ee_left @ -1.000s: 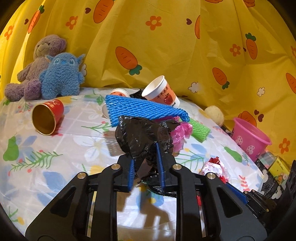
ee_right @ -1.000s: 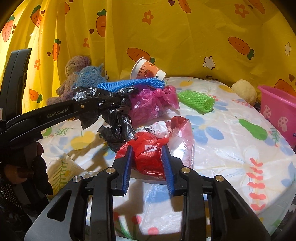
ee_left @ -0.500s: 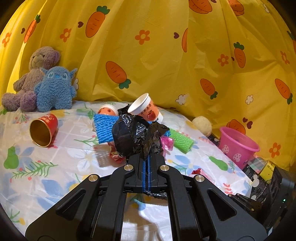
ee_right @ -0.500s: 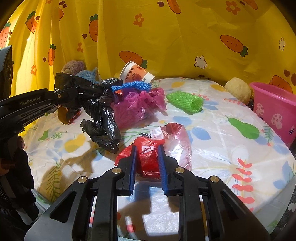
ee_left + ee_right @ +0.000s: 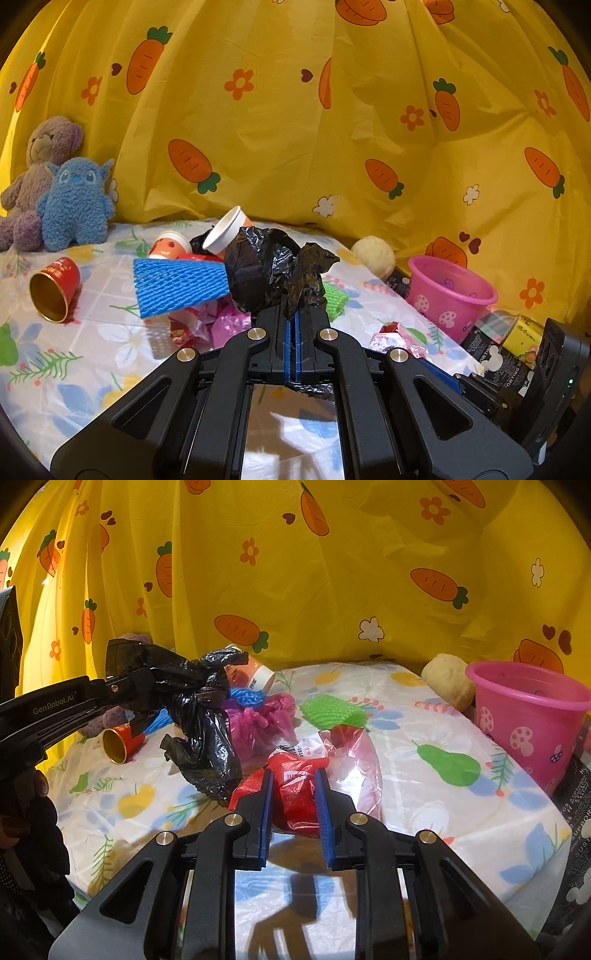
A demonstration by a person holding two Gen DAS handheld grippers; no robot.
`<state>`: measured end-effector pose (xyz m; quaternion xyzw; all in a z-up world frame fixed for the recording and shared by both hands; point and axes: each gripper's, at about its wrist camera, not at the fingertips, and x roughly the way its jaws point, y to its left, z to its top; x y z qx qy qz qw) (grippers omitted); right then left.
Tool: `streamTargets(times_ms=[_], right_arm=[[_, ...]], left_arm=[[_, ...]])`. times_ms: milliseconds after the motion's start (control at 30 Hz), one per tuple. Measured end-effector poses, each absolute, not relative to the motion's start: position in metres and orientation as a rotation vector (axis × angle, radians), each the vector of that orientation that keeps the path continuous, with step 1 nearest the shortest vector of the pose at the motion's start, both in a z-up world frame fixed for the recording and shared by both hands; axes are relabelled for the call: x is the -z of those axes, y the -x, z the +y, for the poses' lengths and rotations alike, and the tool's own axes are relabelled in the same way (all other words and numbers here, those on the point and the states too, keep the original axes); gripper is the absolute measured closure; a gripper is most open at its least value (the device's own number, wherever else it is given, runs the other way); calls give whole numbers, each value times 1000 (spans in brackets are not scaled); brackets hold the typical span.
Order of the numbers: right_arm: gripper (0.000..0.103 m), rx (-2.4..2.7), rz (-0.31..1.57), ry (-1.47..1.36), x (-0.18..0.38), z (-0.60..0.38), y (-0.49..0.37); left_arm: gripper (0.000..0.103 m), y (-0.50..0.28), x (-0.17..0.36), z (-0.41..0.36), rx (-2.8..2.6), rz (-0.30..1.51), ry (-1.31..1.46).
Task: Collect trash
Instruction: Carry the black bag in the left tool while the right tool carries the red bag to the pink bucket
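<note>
Two grippers work here: the left gripper has its jaws pressed fully together on a crumpled black bag, which hangs clear of the table, and the right gripper has just been closing; its jaws stand narrowly apart, pinching a red wrapper that lies on the table with clear plastic beside it. Counted: three cups, namely two white paper cups tipped among the trash and one red cup on its side with a gold inside; two foam nets, one blue net and one green net; one pink bag; two plush toys; one beige ball; one pink bucket. The table wears a glossy white cloth printed with pears, leaves and flowers, and a yellow curtain with carrots closes off the room behind. Only the left view shows both plush toys fully and boxes past the bucket; only the right view shows the bag's dangling length and a dark sleeve at the left edge.
</note>
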<state>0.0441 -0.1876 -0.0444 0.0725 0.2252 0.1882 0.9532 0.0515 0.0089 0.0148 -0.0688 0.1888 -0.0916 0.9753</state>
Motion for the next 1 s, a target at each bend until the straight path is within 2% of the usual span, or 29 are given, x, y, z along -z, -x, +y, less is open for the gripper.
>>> streamTargets(times_ms=[200, 533, 1000], right_arm=[[81, -278, 368, -147, 17, -226, -60], [80, 0, 271, -144, -4, -312, -122], [80, 143, 323, -194, 18, -387, -173]], left_arm=[[103, -75, -39, -33, 288, 355, 111], [103, -152, -70, -152, 500, 309, 59], [103, -248, -30, -266, 640, 404, 46]])
